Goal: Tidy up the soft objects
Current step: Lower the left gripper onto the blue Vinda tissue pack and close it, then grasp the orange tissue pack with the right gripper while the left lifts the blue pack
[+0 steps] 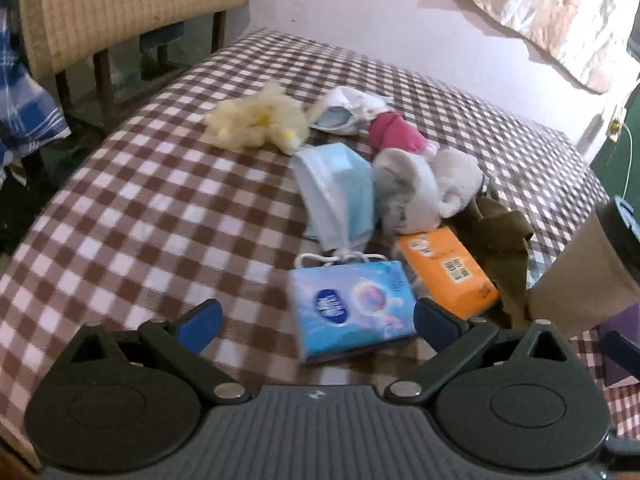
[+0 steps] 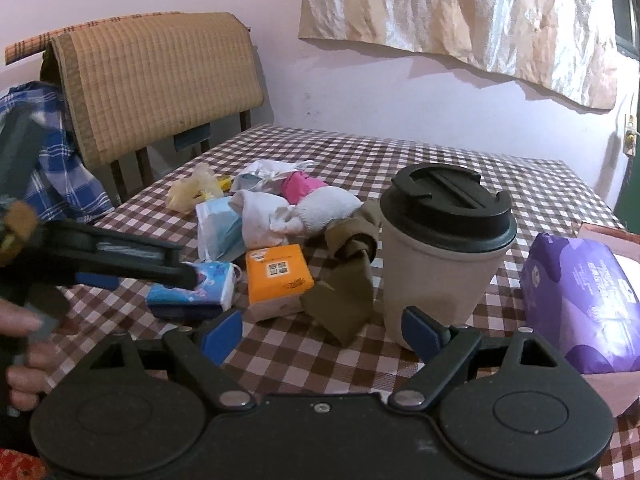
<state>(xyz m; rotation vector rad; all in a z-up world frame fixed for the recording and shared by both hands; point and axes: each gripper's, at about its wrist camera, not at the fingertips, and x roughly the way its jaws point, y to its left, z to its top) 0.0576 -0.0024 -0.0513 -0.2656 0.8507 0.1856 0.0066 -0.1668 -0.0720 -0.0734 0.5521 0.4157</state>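
Note:
A heap of soft things lies on the checked table [image 1: 120, 208]: a blue tissue pack [image 1: 348, 312], an orange tissue pack [image 1: 444, 272], a blue face mask [image 1: 340, 192], white socks [image 1: 424, 188], a pink cloth [image 1: 396, 132], an olive cloth [image 1: 500, 240], a white mask [image 1: 348, 112] and a pale yellow mesh [image 1: 256, 120]. My left gripper [image 1: 316, 324] is open, its jaws on either side of the blue pack's near end. My right gripper [image 2: 320, 332] is open and empty, low over the table before the orange pack [image 2: 278, 280] and olive cloth [image 2: 344, 292]. The left gripper also shows in the right wrist view [image 2: 188, 276].
A beige cup with a black lid [image 2: 444, 256] stands at the right, next to my right gripper. A purple pack [image 2: 580, 300] lies in a pink box at the far right. A chair with a woven mat [image 2: 160, 84] and a blue plaid cloth [image 2: 60, 160] stand past the left table edge.

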